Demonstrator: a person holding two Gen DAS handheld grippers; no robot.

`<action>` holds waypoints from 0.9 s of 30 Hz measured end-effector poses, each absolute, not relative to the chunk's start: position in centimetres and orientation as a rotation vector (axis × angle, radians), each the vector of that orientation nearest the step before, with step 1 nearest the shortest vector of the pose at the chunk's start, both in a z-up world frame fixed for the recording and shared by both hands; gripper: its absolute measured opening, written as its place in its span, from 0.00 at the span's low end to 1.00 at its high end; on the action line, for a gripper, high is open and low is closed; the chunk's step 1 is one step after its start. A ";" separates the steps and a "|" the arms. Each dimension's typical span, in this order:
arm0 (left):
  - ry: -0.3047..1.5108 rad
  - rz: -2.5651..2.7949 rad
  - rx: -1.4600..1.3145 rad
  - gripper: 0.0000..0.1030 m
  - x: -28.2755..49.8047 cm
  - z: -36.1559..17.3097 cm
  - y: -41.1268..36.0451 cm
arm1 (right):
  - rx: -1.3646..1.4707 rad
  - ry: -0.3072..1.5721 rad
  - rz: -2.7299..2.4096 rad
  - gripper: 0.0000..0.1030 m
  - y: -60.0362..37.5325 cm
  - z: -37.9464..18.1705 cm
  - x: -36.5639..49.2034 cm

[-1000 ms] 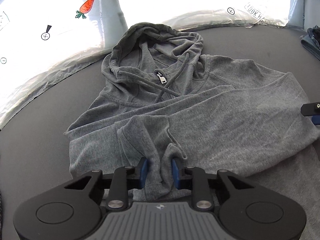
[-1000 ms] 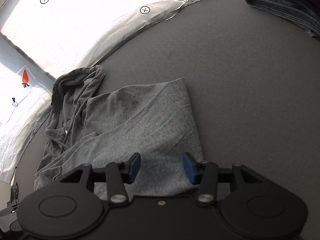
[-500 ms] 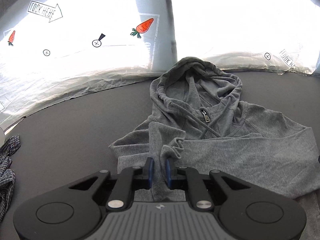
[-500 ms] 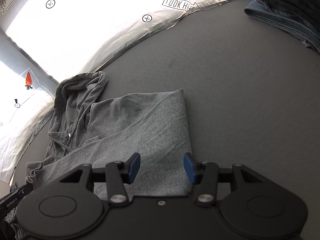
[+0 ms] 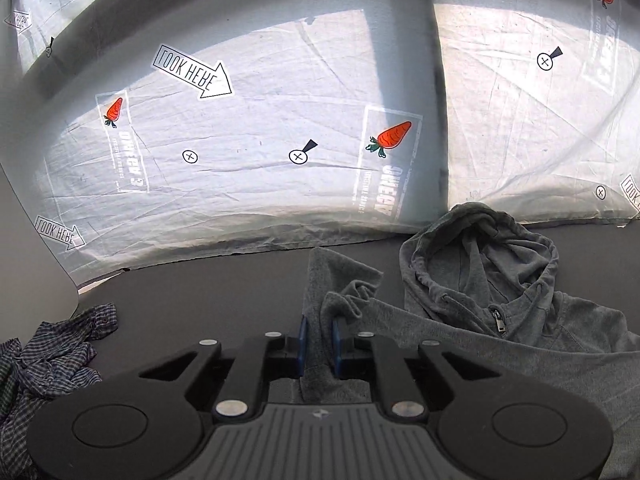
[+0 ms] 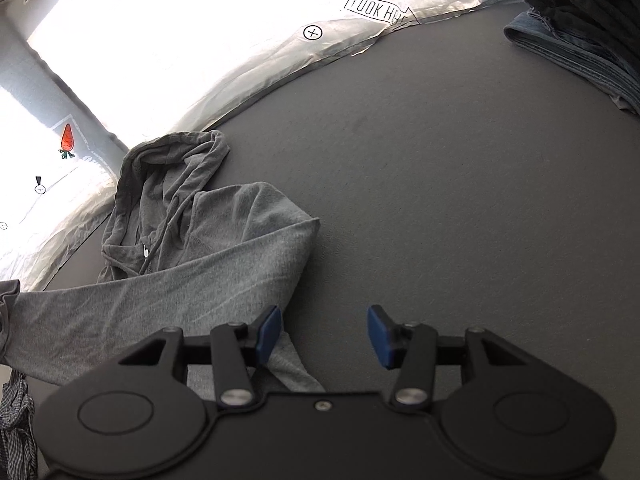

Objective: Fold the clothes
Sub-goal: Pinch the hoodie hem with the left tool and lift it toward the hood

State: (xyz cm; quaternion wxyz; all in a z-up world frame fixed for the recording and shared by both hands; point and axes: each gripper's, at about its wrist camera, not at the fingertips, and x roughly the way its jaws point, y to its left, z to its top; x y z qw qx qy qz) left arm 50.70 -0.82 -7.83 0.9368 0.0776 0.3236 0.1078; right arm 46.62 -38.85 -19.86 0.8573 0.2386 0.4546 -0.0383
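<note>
A grey zip hoodie [image 5: 500, 288] lies on the dark table [image 5: 200, 312], its hood toward the back. My left gripper [image 5: 319, 344] is shut on the cuff end of a sleeve [image 5: 332, 280], holding it up off the table; the sleeve stretches away to the right toward the body. In the right wrist view the hoodie [image 6: 224, 240] lies at the left with that sleeve [image 6: 120, 304] pulled out to the left edge. My right gripper [image 6: 324, 334] stands open over the bare table [image 6: 460, 200], just right of the hoodie's side edge, with nothing between its fingers.
A crumpled checked shirt [image 5: 52, 360] lies at the table's left, also showing as the shirt [image 6: 16, 420] in the right wrist view. Folded jeans and dark clothes [image 6: 580, 32] are stacked at the far right. A printed white sheet [image 5: 240, 140] backs the table.
My left gripper closed tighter on the sleeve and rose, swinging left and lifting it off the hoodie's body. The sleeve now stretches out to the left. The right gripper stayed nearly still.
</note>
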 end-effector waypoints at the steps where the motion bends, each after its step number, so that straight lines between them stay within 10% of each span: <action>1: 0.658 0.232 0.157 0.14 50.7 -7.7 -0.5 | 0.497 0.960 -0.077 0.48 -38.7 -19.9 46.6; 27: 0.849 0.499 -0.011 0.00 49.2 -12.0 9.6 | 0.357 1.024 -0.020 0.48 -35.6 -21.1 47.1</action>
